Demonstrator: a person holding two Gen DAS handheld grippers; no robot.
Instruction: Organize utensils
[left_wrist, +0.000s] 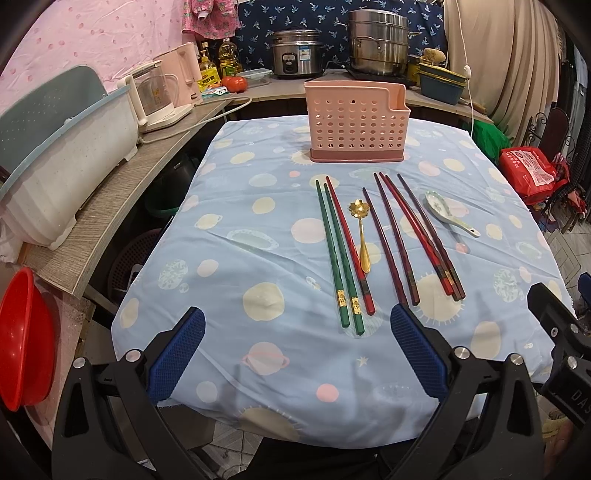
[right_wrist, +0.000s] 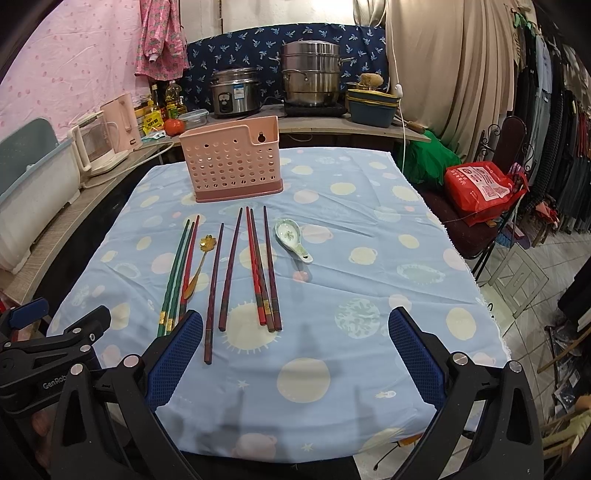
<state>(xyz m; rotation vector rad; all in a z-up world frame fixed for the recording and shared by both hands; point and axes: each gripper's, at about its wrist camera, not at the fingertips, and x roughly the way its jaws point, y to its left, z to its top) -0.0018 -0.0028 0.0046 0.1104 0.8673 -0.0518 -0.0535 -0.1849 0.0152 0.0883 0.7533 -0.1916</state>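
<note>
Left gripper (left_wrist: 297, 332) spread wide, empty, at the near table edge; green chopsticks (left_wrist: 338, 258), gold spoon (left_wrist: 361, 236), dark-red chopsticks (left_wrist: 417, 236), glazed ceramic spoon (left_wrist: 448, 214) lie flat mid-cloth; perforated pink holder (left_wrist: 356, 122) behind; right gripper (right_wrist: 295, 332) spread, empty.

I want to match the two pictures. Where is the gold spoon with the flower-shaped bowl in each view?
Left wrist view: the gold spoon lies near the centre, between a red chopstick and a dark chopstick.
Right wrist view: the spoon is left of centre, partly behind that red chopstick.
Shared landmark: the pink utensil holder stands beyond the spoon in both.
</note>
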